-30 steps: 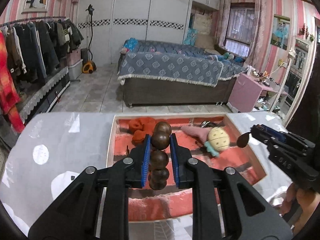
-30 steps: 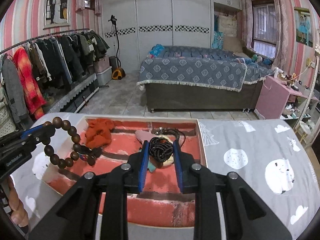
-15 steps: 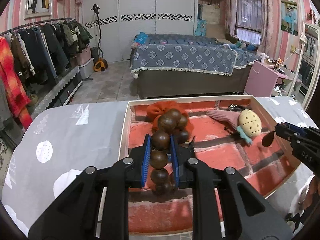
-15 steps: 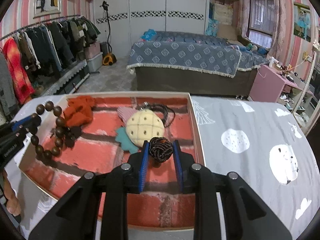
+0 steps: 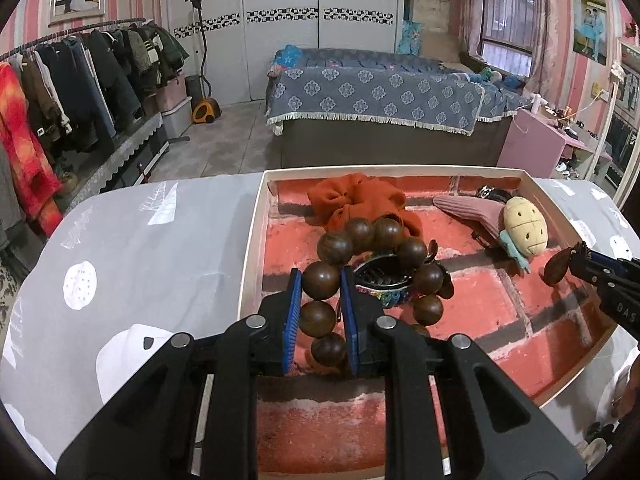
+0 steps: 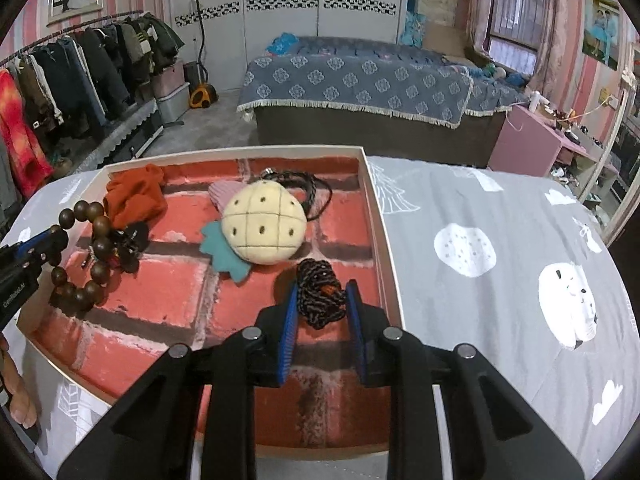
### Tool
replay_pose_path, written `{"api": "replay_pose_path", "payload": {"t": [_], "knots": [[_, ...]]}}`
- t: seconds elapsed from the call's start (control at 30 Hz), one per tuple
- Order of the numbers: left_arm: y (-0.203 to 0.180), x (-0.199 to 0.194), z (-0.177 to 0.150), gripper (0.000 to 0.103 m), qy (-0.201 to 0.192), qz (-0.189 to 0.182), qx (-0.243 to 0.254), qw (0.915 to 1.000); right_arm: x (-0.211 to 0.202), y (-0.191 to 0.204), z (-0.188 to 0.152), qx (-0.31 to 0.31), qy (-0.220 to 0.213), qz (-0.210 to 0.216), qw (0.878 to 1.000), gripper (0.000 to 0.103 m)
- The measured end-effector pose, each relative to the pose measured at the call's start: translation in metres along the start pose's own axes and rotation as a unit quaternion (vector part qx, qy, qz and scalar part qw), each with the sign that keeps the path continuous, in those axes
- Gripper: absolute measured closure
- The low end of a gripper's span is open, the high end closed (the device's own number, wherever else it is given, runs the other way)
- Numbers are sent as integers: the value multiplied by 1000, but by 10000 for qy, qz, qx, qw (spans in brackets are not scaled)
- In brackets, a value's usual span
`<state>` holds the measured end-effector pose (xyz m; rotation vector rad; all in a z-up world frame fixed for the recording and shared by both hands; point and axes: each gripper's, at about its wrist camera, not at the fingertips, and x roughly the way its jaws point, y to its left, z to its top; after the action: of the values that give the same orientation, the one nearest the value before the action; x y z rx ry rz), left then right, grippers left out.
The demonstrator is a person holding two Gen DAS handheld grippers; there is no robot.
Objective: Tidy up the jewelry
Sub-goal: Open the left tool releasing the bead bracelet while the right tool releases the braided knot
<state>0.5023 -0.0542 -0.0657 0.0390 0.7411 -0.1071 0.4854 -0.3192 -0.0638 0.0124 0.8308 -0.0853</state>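
A shallow tray [image 5: 251, 240] [image 6: 385, 240] with a white rim and a red brick-print lining sits on the table. My left gripper [image 5: 321, 280] is shut on a bracelet of big brown wooden beads [image 5: 362, 233], whose loop droops onto a dark patterned hair claw [image 5: 384, 285] at the tray's left. In the right wrist view that bracelet [image 6: 100, 240] hangs at the far left. My right gripper [image 6: 323, 292] is shut on a small bundle of black braided cord [image 6: 316, 276], low over the tray's right side beside the rim.
In the tray lie an orange scrunchie [image 5: 356, 200], a cream pineapple plush [image 6: 264, 228], a pink knitted piece [image 5: 468, 210] and a black cord necklace [image 6: 316, 188]. A grey patterned cloth [image 6: 500, 248] covers the table. A bed and a clothes rack stand beyond.
Both grippers have sunk toward the tray and tilted further down, each keeping its load. The bracelet now droops over the hair claw; the cord bundle is close above the lining.
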Motion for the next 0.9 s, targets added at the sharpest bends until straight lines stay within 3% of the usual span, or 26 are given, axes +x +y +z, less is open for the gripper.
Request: {"api": "replay_pose_path", "payload": {"t": [0.27,0.9], "knots": [[1,6,-4,85,120,-32,-21,9999,9,21,-4,-425,158,-225,9987,79],[4,10,-6,84,183,53,-60,9998,11,21,-5,-475,372,-288,9978,78]]}}
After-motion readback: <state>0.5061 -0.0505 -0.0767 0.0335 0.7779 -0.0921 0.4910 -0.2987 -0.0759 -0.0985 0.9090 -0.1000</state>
